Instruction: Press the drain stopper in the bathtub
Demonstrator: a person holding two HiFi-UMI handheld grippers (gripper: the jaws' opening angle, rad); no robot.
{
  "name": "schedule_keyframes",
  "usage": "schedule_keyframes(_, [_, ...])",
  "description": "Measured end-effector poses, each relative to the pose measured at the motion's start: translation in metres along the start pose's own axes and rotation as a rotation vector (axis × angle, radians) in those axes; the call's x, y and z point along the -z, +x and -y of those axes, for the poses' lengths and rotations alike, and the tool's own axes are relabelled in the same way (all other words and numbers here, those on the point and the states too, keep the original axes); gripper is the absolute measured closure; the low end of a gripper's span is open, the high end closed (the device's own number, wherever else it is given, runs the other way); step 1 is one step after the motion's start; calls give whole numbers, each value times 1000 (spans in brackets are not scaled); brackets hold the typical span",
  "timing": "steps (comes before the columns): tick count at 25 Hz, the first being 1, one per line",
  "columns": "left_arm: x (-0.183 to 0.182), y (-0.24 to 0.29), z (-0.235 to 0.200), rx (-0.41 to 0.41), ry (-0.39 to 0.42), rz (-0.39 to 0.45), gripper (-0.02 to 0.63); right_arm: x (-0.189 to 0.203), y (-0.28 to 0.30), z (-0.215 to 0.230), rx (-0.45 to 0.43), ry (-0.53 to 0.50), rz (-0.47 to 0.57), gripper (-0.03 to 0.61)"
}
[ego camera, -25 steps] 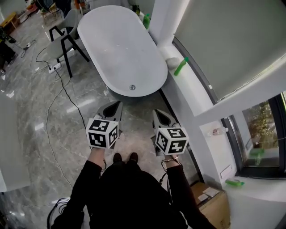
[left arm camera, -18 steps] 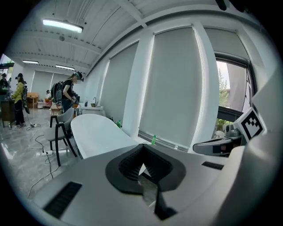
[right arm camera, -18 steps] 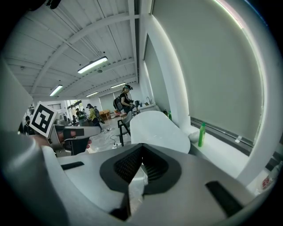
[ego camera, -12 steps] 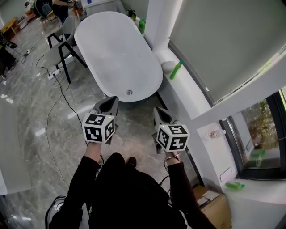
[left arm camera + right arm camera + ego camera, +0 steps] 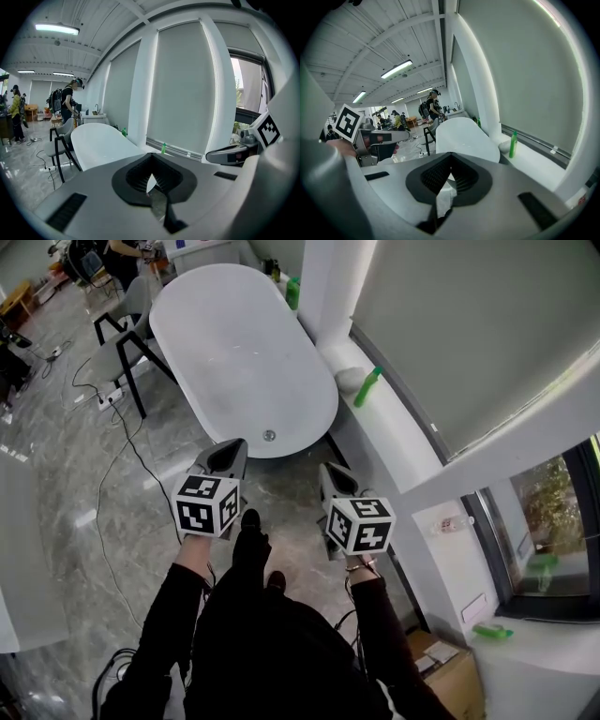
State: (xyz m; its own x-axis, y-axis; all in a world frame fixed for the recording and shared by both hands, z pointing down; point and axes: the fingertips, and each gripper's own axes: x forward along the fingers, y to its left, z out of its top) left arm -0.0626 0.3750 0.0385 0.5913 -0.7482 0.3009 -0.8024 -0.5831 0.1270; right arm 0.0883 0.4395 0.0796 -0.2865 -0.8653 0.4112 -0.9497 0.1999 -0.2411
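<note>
The white oval bathtub (image 5: pixel 234 343) stands on the marble floor ahead, and its small round metal drain stopper (image 5: pixel 269 435) sits on the tub bottom near the closest end. Held low in front of the tub's near rim, my left gripper (image 5: pixel 228 456) is shut with nothing in it. To its right, near the window ledge, my right gripper (image 5: pixel 333 479) is also shut and empty. Both are short of the tub and apart from the stopper. The tub (image 5: pixel 98 143) shows beyond the left gripper (image 5: pixel 151 157) in its own view, and the tub (image 5: pixel 464 133) shows past the right gripper (image 5: pixel 450 157).
A green bottle (image 5: pixel 367 387) lies tilted on the white window ledge (image 5: pixel 403 442) right of the tub, another (image 5: pixel 292 292) stands at the far end. A grey chair (image 5: pixel 122 338) and floor cables (image 5: pixel 122 456) lie left. A cardboard box (image 5: pixel 450 667) sits behind right. People stand far off.
The person has stepped toward the tub, one foot swinging forward between the grippers. The tub and stopper sit a little closer. Both grippers stay shut.
</note>
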Motion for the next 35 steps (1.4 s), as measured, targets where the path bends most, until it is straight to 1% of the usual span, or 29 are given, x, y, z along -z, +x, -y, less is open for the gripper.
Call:
schedule_keyframes(4, [-1, 12, -9, -3, 5, -9, 609, -2, 14, 3, -1, 0, -12, 577])
schedule_keyframes(11, [3, 45, -30, 9, -18, -26, 609, -7, 50, 12, 6, 1, -36, 577])
schedule_keyframes(15, [5, 73, -53, 12, -38, -44, 609, -10, 85, 15, 12, -1, -67, 577])
schedule_keyframes(19, [11, 103, -79, 20, -57, -80, 609, -14, 124, 20, 17, 4, -108, 577])
schedule_keyframes(28, [12, 179, -141, 63, -100, -155, 609, -38, 220, 35, 54, 30, -183, 577])
schedule_keyframes(35, [16, 222, -177, 90, -131, -201, 609, -49, 276, 44, 72, 34, -233, 577])
